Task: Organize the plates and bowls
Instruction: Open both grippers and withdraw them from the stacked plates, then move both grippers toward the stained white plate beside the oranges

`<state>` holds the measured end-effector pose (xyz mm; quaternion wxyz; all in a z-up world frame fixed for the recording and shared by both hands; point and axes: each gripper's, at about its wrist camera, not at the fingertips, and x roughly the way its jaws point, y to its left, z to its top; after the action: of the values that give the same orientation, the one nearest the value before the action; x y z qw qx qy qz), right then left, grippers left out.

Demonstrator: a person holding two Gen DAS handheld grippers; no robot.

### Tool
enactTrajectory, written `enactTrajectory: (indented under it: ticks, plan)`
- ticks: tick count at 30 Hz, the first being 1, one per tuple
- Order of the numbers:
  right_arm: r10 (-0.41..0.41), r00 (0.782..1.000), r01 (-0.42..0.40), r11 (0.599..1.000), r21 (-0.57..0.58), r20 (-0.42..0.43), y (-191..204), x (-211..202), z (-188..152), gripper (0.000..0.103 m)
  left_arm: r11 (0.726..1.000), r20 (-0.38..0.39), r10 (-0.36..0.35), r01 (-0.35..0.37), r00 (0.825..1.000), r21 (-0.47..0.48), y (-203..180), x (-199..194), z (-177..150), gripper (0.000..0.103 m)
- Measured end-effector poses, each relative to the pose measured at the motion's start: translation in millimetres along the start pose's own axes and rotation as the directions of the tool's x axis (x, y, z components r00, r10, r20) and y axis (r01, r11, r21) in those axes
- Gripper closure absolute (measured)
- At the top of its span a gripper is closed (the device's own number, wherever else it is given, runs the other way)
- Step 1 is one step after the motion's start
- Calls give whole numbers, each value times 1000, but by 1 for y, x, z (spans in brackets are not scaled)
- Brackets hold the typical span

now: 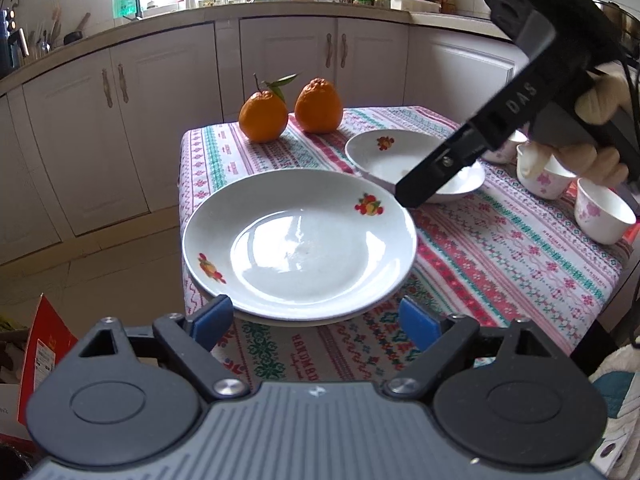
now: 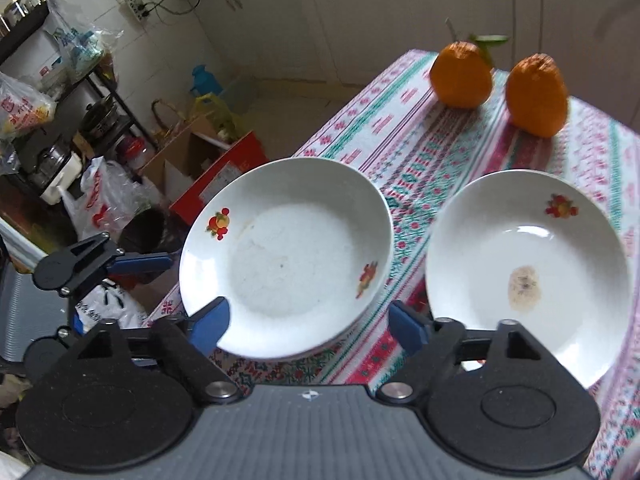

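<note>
Covering the table, a patterned cloth [image 1: 500,248] sits before white kitchen cabinets [image 1: 280,60]; two oranges [image 1: 292,110] stand at its far edge; a stack of plates [image 1: 300,240] (two, it seems) lies at the near left corner, another plate [image 2: 528,268] just right of the stack, cups [image 1: 576,196] further right; the left gripper [image 1: 316,322] gapes at the stack's near rim, pads apart from it; the right gripper [image 2: 310,326] stands open likewise, gripping nothing.

The right tongs [image 1: 416,194] cover part of the far plate [image 1: 384,152]. A gloved hand [image 1: 592,160] hides part of one cup [image 1: 540,176]. In the right wrist view, motion blurs the oranges [image 2: 536,96].
</note>
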<state>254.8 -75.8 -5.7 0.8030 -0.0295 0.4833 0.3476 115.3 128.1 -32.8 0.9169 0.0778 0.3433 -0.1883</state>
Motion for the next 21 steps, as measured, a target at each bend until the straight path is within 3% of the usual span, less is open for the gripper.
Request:
enactTrajectory:
  ticks: [3, 6, 13, 17, 21]
  plan:
    - [-78, 995, 80, 996, -31, 64, 7, -12, -16, 4, 1000, 14, 0, 0, 1000, -2, -8, -5, 3, 12]
    - [-179, 976, 187, 981, -55, 127, 12, -24, -35, 0, 1000, 29, 3, -4, 1000, 9, -19, -10, 8, 10]
    - [-287, 933, 293, 956, 7, 217, 4, -46, -75, 0, 997, 58, 35, -38, 998, 60, -46, -15, 21, 5]
    - [-386, 888, 385, 921, 58, 248, -5, -52, -95, 0, 995, 63, 39, -45, 997, 89, -61, -12, 30, 4]
    - [-420, 876, 410, 908, 89, 237, -13, -47, -108, 0, 992, 48, 20, -25, 999, 122, -72, -6, 42, 4]
